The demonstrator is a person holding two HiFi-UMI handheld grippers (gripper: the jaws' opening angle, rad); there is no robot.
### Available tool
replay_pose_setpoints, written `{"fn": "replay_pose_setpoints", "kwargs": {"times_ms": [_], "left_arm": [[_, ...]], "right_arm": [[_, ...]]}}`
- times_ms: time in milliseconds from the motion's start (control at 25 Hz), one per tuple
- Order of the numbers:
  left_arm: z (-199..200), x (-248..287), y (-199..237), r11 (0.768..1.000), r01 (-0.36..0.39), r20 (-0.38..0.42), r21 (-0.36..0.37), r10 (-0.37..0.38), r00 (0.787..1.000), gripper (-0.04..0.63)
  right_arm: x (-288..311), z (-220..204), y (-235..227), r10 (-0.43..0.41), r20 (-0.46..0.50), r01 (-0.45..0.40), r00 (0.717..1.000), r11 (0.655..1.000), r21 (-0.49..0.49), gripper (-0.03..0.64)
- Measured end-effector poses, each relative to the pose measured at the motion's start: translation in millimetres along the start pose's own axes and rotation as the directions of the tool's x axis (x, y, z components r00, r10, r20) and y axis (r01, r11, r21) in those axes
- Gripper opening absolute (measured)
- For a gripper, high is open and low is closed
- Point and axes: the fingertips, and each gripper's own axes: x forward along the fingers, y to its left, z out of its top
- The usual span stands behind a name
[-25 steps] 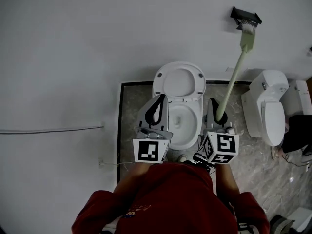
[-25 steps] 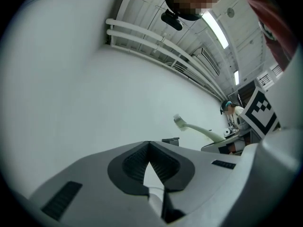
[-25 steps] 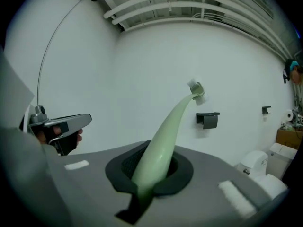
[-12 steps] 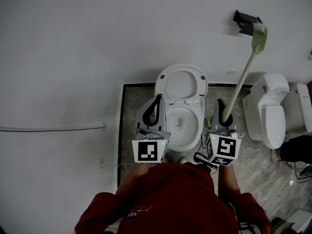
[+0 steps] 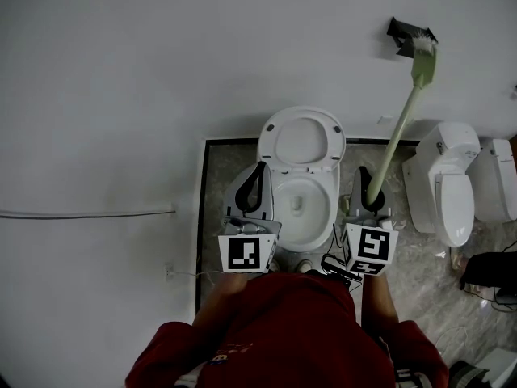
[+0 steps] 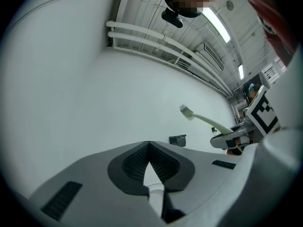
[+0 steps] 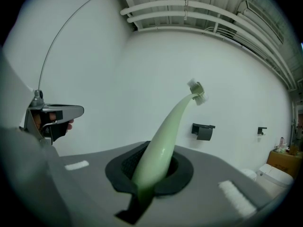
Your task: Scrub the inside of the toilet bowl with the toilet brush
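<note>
The white toilet (image 5: 300, 186) stands at the middle of the head view with its lid up and the bowl open. My right gripper (image 5: 367, 194) hovers by the bowl's right rim, shut on the handle of the pale green toilet brush (image 5: 394, 144). The brush slants up and to the right, bristle head (image 5: 423, 48) high in the air near a black wall holder (image 5: 406, 31). The right gripper view shows the handle (image 7: 163, 148) clamped between the pads. My left gripper (image 5: 257, 186) hangs by the bowl's left rim, its jaws (image 6: 149, 145) closed tip to tip on nothing.
A second white toilet (image 5: 447, 186) stands to the right, with a dark object (image 5: 489, 269) on the floor past it. A dark border (image 5: 199, 217) frames the marble floor patch. A thin cable (image 5: 81, 214) runs along the white surface at left.
The brush head has swung slightly to the right, closer to the black wall holder. Both grippers keep their places beside the bowl.
</note>
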Motion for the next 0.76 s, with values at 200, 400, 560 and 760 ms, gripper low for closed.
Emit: {"fn": "replay_pose_setpoints", "kwargs": {"times_ms": [200,400,560,760], "left_arm": [[0.2,-4.2,5.9,1.0,-0.015,0.017,-0.001,0.015,1.0,0.005],[0.7,-6.0,8.2,1.0,-0.025,0.009,-0.006,0.026,1.0,0.005],[-0.6,-5.7,10.6,1.0,-0.03,0.023,-0.005,0.03,0.999,0.005],[-5.1,-5.1,12.5,0.999,-0.034,0.014,-0.016,0.034,0.999,0.005]], "right_arm": [[0.8,-2.2,2.4,0.006,0.01,-0.006,1.0,1.0,-0.007,0.009],[-0.9,-4.9,-0.9,0.004,-0.001,-0.004,1.0,1.0,-0.01,0.009],[1.1,-0.2,-0.3,0.0,0.013,0.0,1.0,1.0,-0.024,0.011],[3.6,-3.9,2.9,0.012,0.004,-0.012,1.0,1.0,-0.019,0.011]]}}
